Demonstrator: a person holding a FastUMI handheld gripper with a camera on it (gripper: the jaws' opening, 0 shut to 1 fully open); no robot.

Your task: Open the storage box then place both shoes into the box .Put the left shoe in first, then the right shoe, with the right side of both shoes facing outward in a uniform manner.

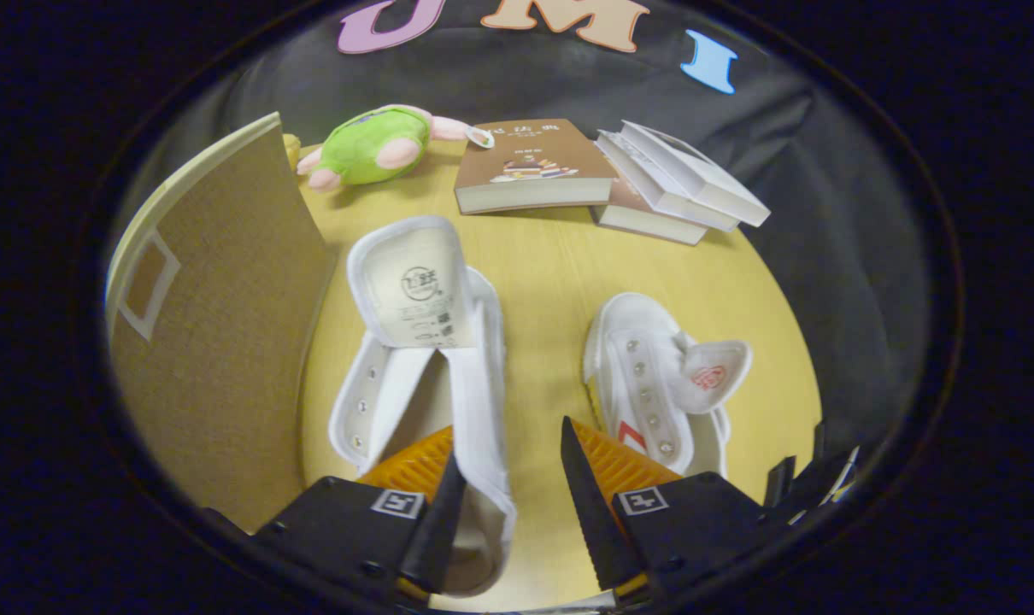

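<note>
Gripper view: gripper sits low over the table, fingers spread apart, nothing clamped. The side wall of the left shoe runs in the gap between them, close against the left finger; whether that finger touches it, can't tell. The right finger is clear of it, with bare table in between.

Left shoe: long axis runs straight away from the fingers, tongue flipped up and back at the far end, opening facing up, eyelet rows visible on both flaps.

Right shoe: just beyond the right finger, apart from the left shoe, long axis roughly parallel to it, tongue folded out to the right.

Storage box: stands just left of the left shoe, woven panel facing the shoes, pale rim on top.

Beyond the shoes: plush toy, one book, a stack of books at the table's far edge.
</note>
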